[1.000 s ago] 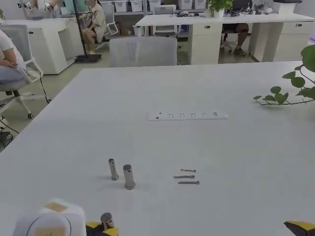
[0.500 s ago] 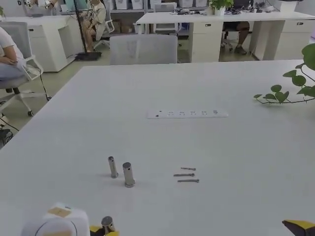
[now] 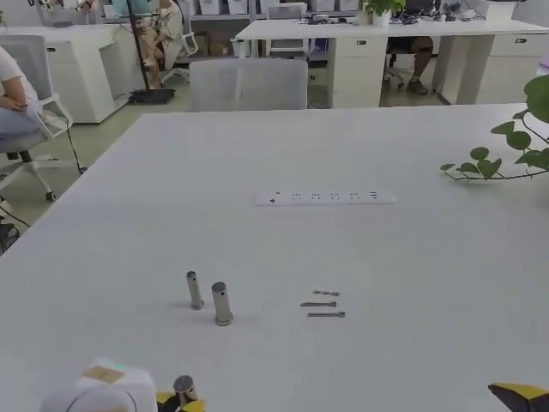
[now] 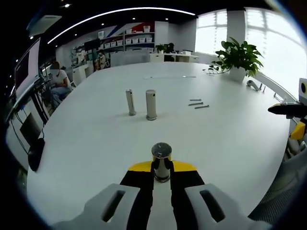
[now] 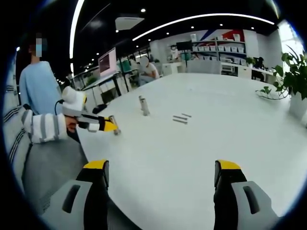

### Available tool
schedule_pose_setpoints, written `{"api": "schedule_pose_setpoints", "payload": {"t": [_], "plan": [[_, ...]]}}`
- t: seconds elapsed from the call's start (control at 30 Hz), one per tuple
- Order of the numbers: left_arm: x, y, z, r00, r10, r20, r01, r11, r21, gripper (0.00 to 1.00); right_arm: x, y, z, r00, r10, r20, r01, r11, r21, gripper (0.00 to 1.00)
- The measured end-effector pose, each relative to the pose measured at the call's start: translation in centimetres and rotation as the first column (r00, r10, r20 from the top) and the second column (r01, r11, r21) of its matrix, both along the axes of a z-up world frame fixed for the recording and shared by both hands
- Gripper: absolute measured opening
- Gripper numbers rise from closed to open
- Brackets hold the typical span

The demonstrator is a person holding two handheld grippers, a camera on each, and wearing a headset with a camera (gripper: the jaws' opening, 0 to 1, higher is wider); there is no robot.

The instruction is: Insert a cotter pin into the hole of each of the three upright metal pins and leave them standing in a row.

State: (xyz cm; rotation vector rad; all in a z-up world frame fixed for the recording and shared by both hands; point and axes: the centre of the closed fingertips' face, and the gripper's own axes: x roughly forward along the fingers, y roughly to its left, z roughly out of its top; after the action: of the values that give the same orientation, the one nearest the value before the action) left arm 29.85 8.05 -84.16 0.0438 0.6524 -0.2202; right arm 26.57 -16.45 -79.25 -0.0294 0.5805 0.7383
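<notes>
The left claw [image 4: 161,173] has black jaws with yellow tips. It is pinched tight on a short round shiny metal pin [image 4: 161,158] and holds it upright at the near edge of the smooth white table [image 4: 96,139]. The right claw [image 5: 161,167] is spread wide with nothing in it. Farther out, a thin shiny metal pin [image 4: 130,101] and a thicker shiny metal pin [image 4: 151,104] stand upright, close together but not touching. To their right, three thin grey cotter pins [image 3: 322,304] lie flat, one behind the other. Beyond them lies a long flat white power strip [image 3: 326,198].
</notes>
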Motion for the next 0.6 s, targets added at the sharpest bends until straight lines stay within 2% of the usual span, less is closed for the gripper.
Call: {"api": "schedule_pose_setpoints", "payload": {"t": [0.23, 0.5, 0.57, 0.6], "plan": [[0.23, 0.00, 0.02, 1.000, 0.023, 0.011, -0.022, 1.000, -0.004, 0.11, 0.13, -0.18, 0.07, 1.000, -0.002, 0.002, 0.002, 1.000, 0.001, 0.92], [0.04, 0.02, 0.03, 1.000, 0.028, 0.013, -0.028, 1.000, 0.014, 0.11, 0.04, -0.18, 0.08, 1.000, 0.000, 0.002, 0.000, 1.000, 0.000, 0.92], [-0.02, 0.08, 0.01, 0.999, 0.050, 0.004, -0.050, 0.999, -0.012, 0.11, -0.03, -0.10, 0.06, 1.000, 0.003, 0.002, -0.003, 1.000, 0.000, 0.92], [0.01, 0.12, 0.06, 0.999, 0.046, 0.005, -0.046, 0.999, -0.012, 0.11, -0.08, -0.05, 0.04, 1.000, 0.003, 0.002, -0.003, 1.000, 0.002, 0.92]]}}
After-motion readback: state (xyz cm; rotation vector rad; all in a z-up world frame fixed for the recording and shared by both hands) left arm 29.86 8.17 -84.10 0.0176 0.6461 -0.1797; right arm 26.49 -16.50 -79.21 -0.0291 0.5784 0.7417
